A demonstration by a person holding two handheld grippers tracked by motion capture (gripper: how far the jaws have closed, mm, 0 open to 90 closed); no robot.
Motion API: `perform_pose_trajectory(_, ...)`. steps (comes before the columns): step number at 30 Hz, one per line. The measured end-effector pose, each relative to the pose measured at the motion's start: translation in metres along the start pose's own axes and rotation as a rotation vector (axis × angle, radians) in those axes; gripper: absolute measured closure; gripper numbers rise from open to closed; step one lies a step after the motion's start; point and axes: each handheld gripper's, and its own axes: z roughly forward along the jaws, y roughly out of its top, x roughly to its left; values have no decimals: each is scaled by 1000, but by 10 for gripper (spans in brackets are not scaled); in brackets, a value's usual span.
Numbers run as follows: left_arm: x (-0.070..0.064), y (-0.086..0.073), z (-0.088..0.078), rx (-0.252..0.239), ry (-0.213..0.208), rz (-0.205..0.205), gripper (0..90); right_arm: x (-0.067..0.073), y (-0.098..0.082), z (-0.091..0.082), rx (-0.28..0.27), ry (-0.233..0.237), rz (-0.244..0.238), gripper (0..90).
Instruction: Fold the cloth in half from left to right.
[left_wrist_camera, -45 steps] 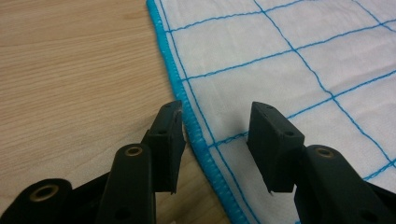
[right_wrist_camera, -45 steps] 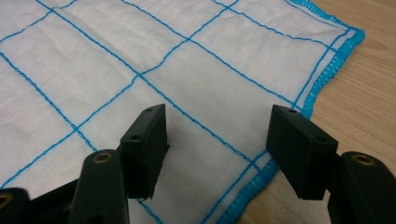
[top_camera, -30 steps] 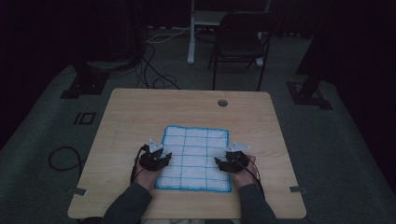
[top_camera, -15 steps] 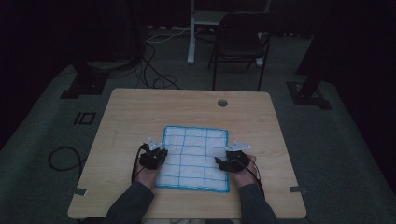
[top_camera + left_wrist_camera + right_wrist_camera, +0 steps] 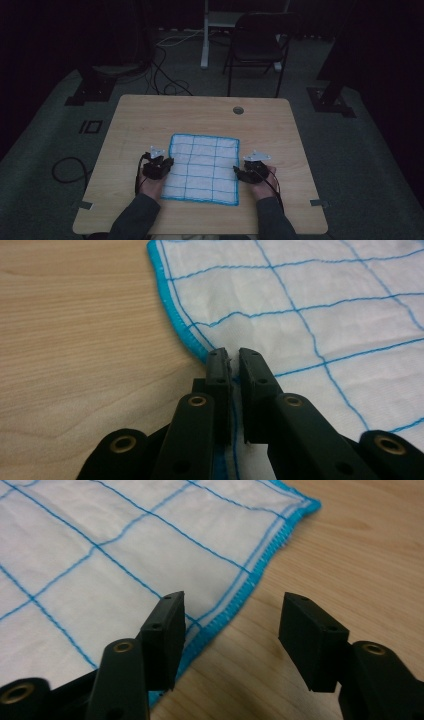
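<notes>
A white cloth (image 5: 202,167) with a blue grid and blue hem lies flat on the wooden table (image 5: 200,115). My left gripper (image 5: 167,162) is at its left edge. In the left gripper view the jaws (image 5: 232,356) have closed and pinch the cloth's hem (image 5: 300,290) between the pads. My right gripper (image 5: 239,172) is at the right edge. Its jaws (image 5: 230,615) stand wide apart and have just been closing. The cloth's hem (image 5: 100,540) lies between them, with one pad over the cloth and the other over bare wood, neither pressing.
A cable hole (image 5: 238,110) sits near the table's far edge. Behind the table stand a dark folding chair (image 5: 257,45) and a white post (image 5: 205,35). Cables (image 5: 67,170) loop on the floor at the left, and stand bases (image 5: 330,100) lie at both sides.
The left gripper has shifted slightly at the cloth's left edge. The right hand and the cloth lie where they were.
</notes>
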Motion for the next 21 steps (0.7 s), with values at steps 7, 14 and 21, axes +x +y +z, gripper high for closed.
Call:
perform_pose_trajectory(7, -4, 5, -5, -37, -39, 24, 849, 2, 0, 1, 7, -6, -14, 490)
perform_pose_trajectory(14, -9, 14, -10, -65, -72, 41, 850, -1, 0, -2, -6, -49, 2, 576)
perform_pose_trajectory(21, -18, 23, -13, -84, -100, 61, 850, -1, -1, 1, 7, -56, 5, 586)
